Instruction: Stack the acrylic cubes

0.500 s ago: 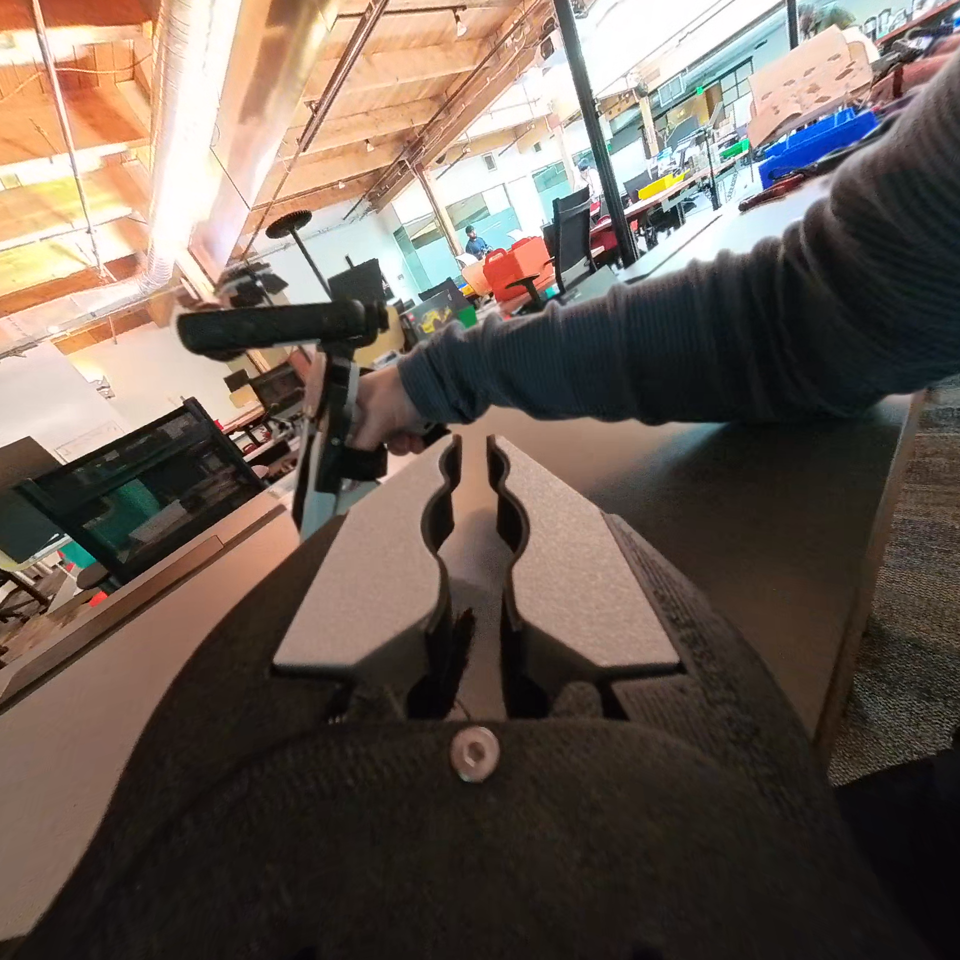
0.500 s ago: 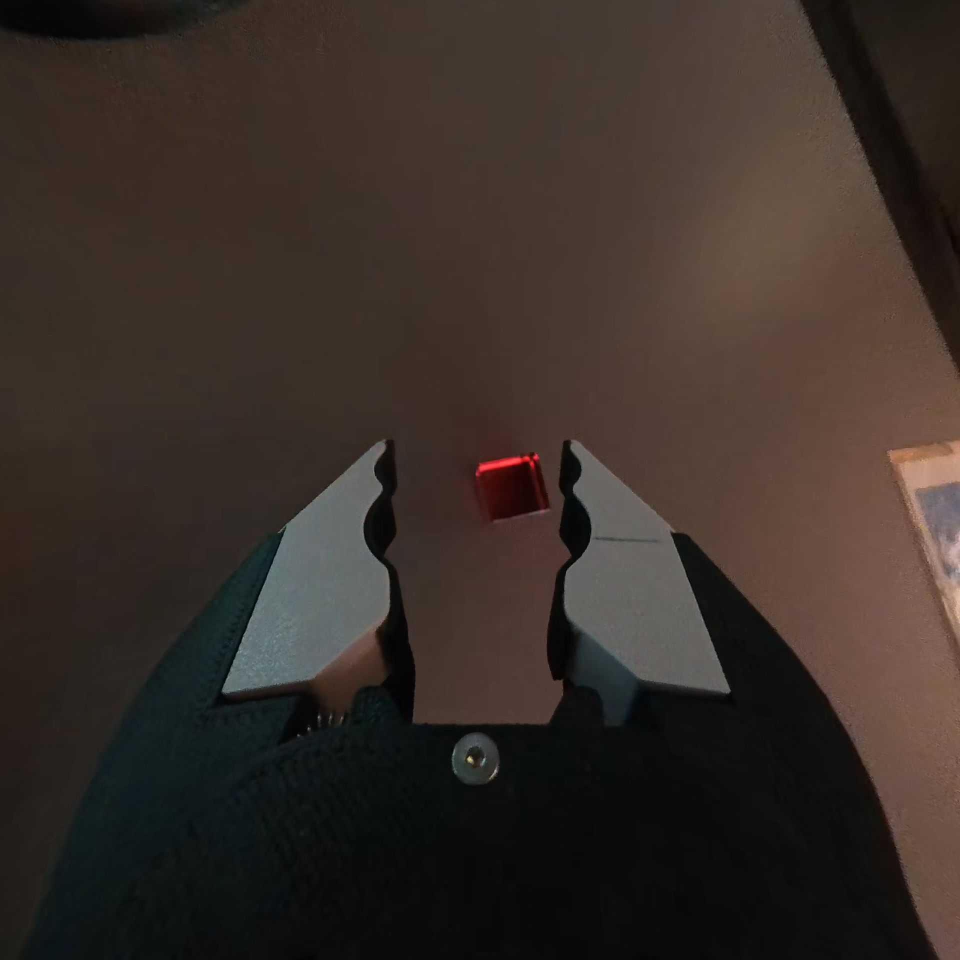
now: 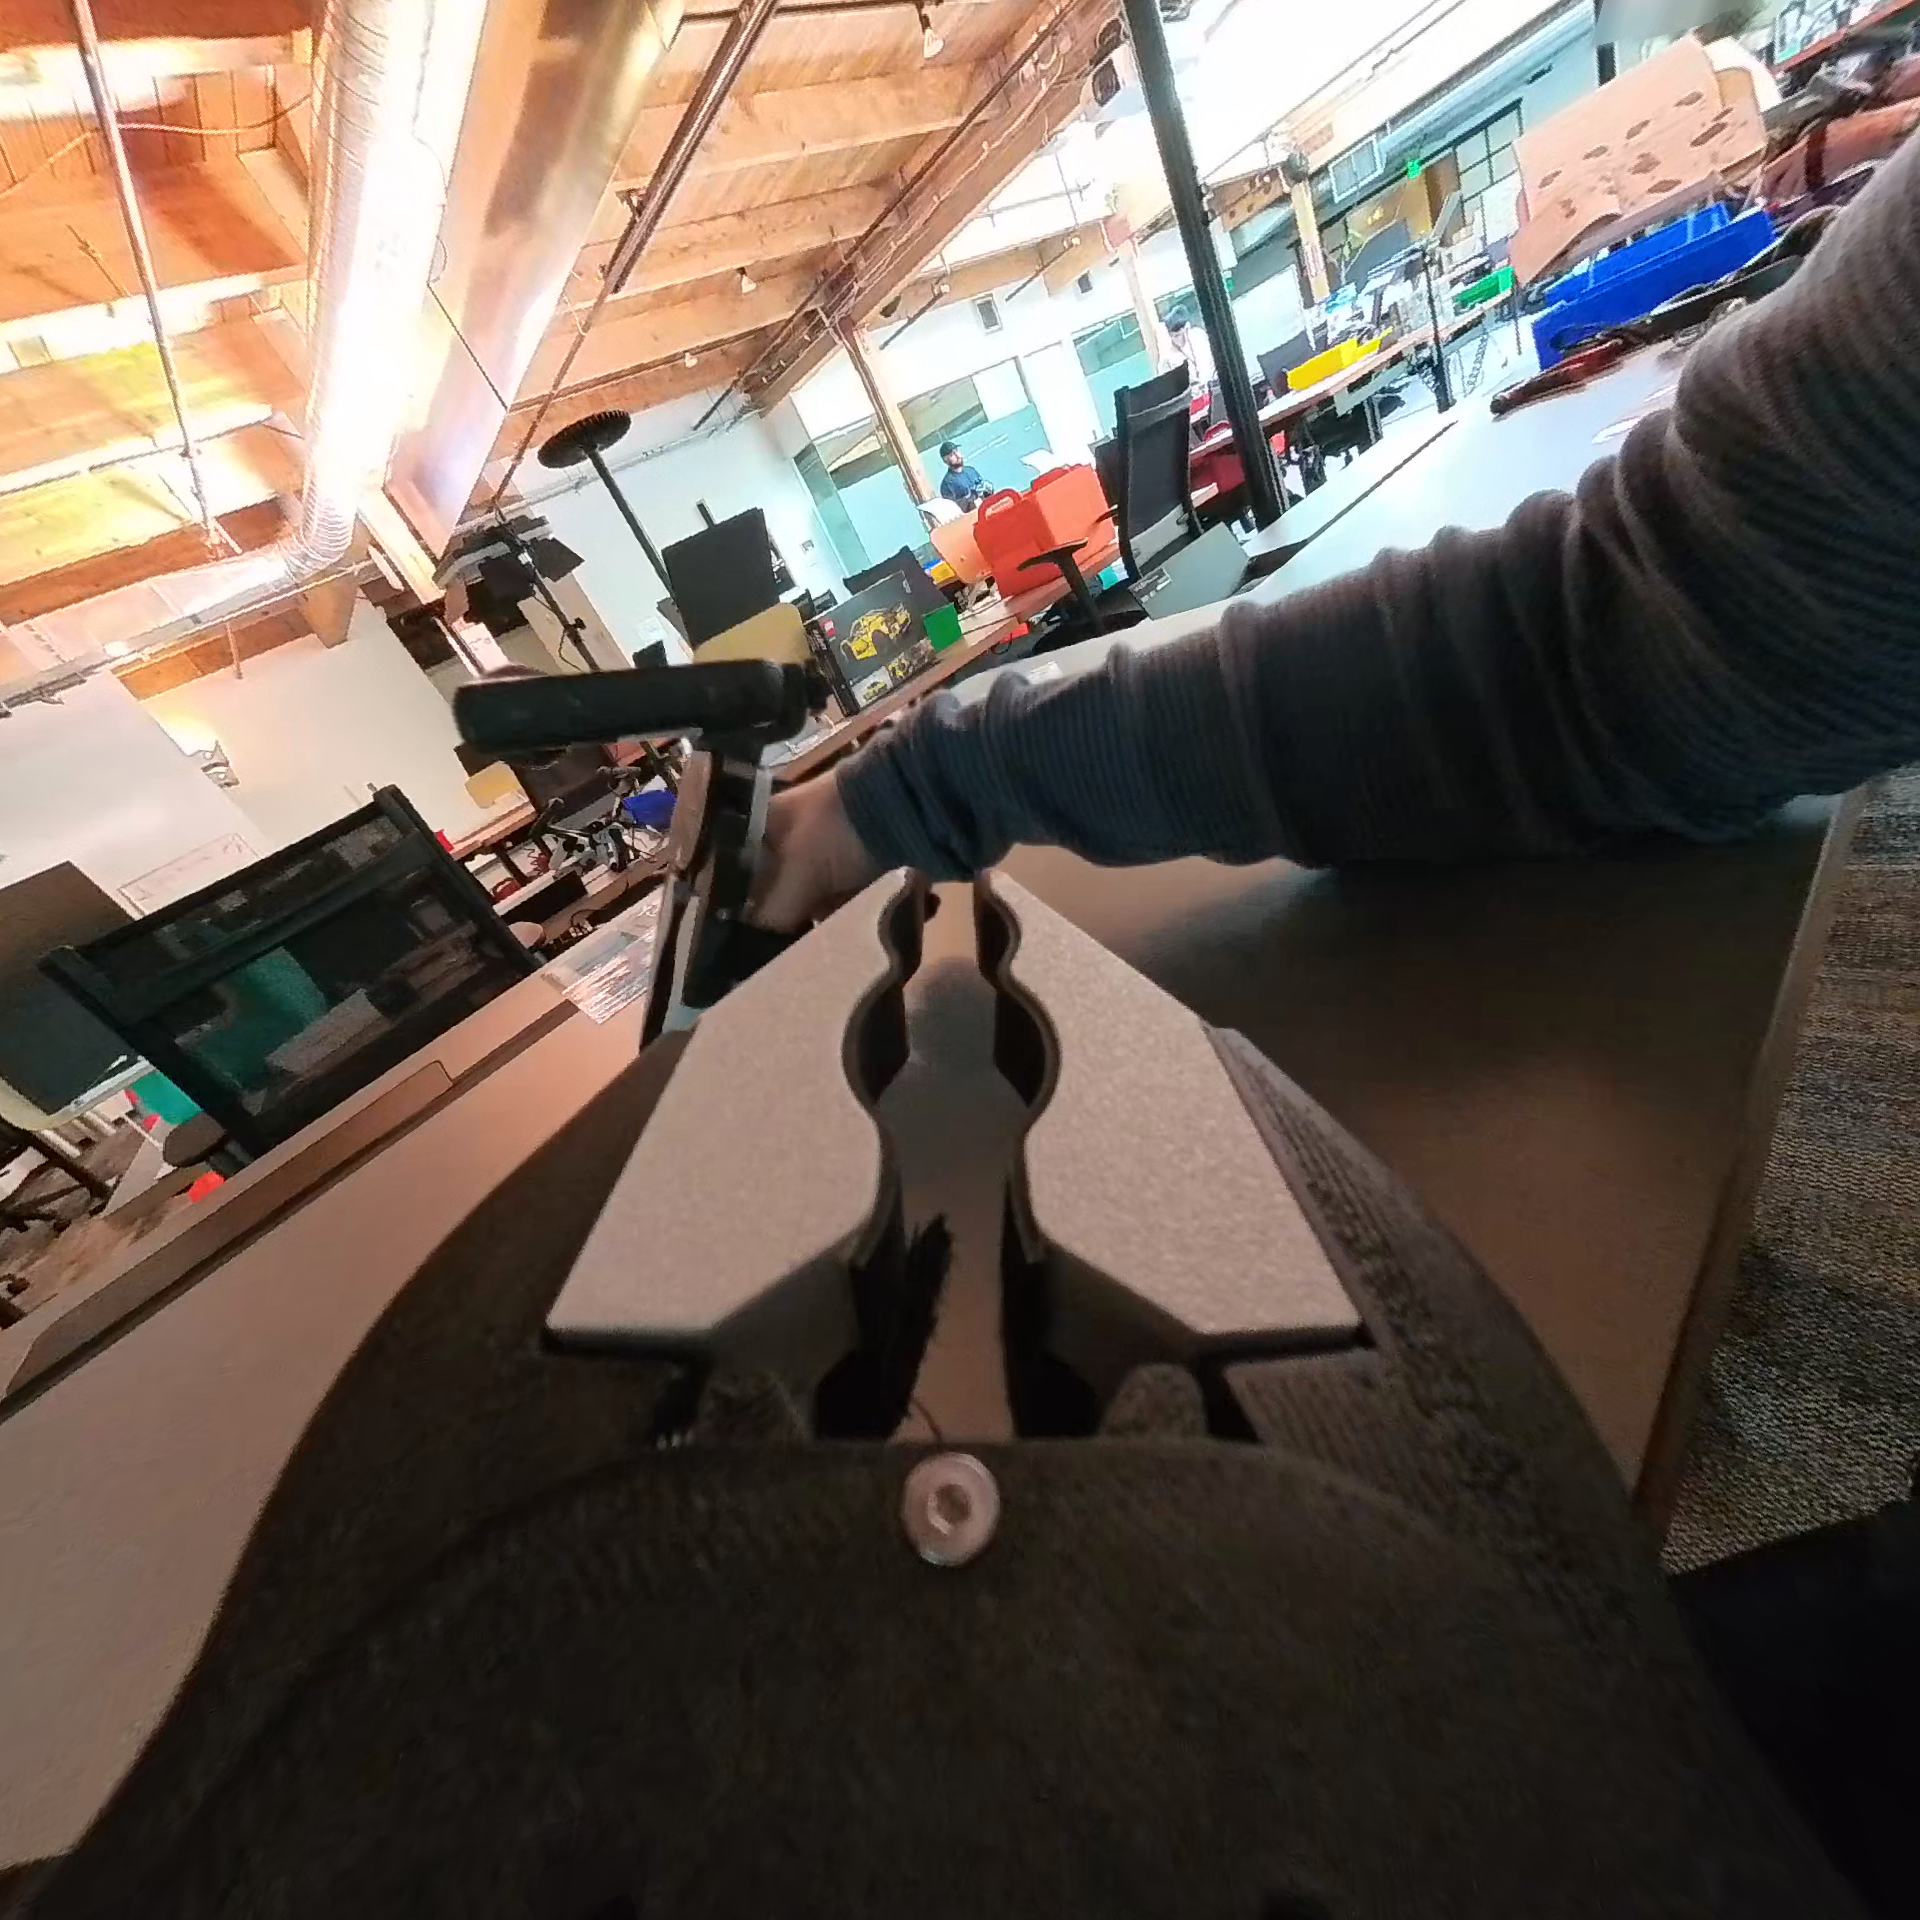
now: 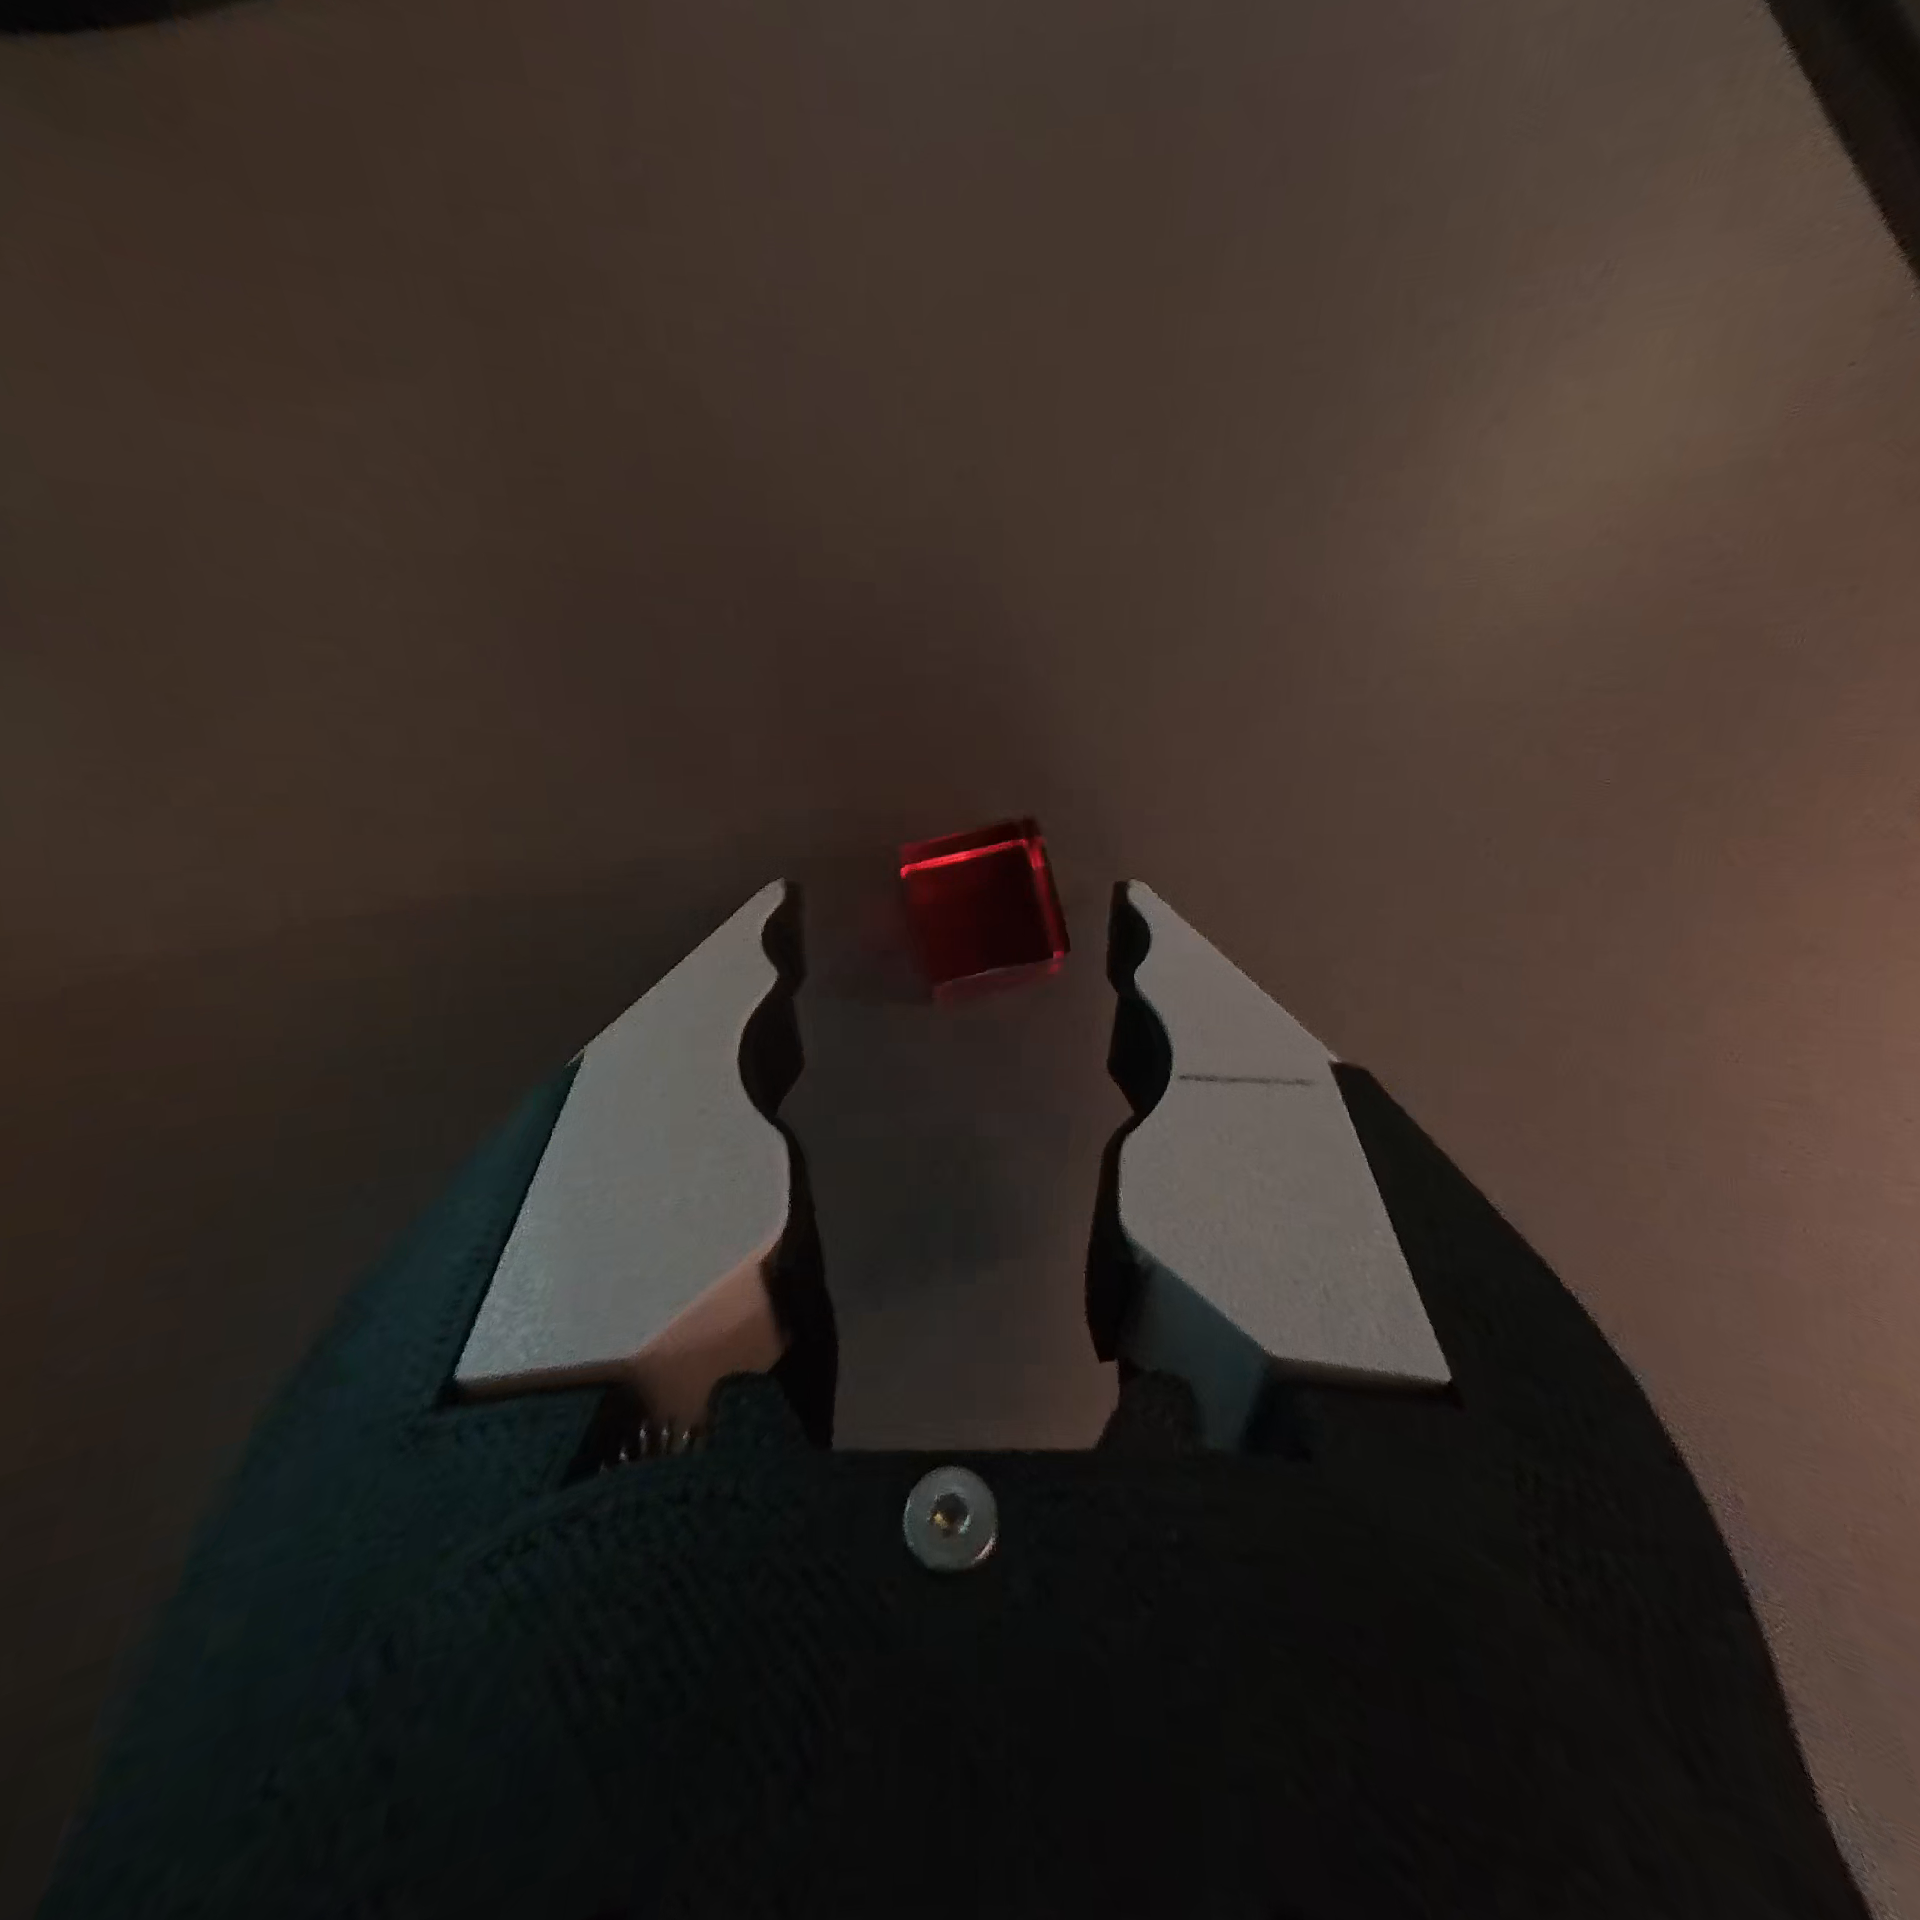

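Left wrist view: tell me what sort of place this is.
Probably an open-plan workshop or lab in a converted industrial loft. Exposed timber ceiling beams and a silver air duct run overhead; long worktables carry blue and yellow bins, with black office chairs alongside.

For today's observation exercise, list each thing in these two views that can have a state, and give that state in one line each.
Left gripper: jaws nearly closed, a narrow slit between the fingertips, nothing held.
Right gripper: jaws open, pointing down at the table.
Red cube: resting on the table, sitting askew between the open fingertips, touching neither.
Sleeved arm: stretched across the table, the hand gripping the other gripper's handle.
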`<state>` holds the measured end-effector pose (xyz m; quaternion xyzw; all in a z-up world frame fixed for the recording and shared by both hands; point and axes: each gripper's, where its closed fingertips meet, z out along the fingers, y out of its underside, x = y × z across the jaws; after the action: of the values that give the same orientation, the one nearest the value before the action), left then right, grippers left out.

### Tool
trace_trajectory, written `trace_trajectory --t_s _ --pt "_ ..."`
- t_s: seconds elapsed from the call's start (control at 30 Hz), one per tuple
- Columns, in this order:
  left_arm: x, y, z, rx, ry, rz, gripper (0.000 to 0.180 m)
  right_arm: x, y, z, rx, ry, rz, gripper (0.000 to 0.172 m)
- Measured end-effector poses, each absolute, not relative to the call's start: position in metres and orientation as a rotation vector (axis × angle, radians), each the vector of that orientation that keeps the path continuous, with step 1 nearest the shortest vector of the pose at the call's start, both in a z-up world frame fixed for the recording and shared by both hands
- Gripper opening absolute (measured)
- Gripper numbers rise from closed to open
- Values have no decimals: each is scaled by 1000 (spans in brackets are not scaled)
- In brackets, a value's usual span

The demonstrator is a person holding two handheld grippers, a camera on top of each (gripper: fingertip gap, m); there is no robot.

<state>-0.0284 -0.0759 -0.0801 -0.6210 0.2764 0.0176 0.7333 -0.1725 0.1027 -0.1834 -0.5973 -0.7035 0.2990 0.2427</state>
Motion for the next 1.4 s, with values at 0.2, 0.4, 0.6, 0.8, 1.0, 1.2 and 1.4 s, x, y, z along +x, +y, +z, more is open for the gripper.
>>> trace_trajectory --t_s 0.2,0.4,0.6,0.8,1.0,1.2,1.4 --pt "-29 -75 -81 -1366 609 39 8 -176 103 -184 -1578 -1908 816 27" --pt "-29 -75 -81 -1365 610 38 8 -165 118 -182 -1604 -1863 803 26" --pt "-28 -74 -82 -1367 618 31 8 -185 48 -86 -1419 -1789 1209 26" --pt "-28 -74 -82 -1370 617 31 8 -200 -98 43 -899 -1998 1464 25" --pt "-30 -74 -82 -1370 609 35 8 -223 -158 58 -777 -2282 1262 26" --pt "-30 -74 -82 -1370 611 37 7 -231 -173 47 -822 -2403 1204 25" --pt "-29 -76 -82 -1368 612 37 7 -236 -175 40 -861 -2409 1194 26"
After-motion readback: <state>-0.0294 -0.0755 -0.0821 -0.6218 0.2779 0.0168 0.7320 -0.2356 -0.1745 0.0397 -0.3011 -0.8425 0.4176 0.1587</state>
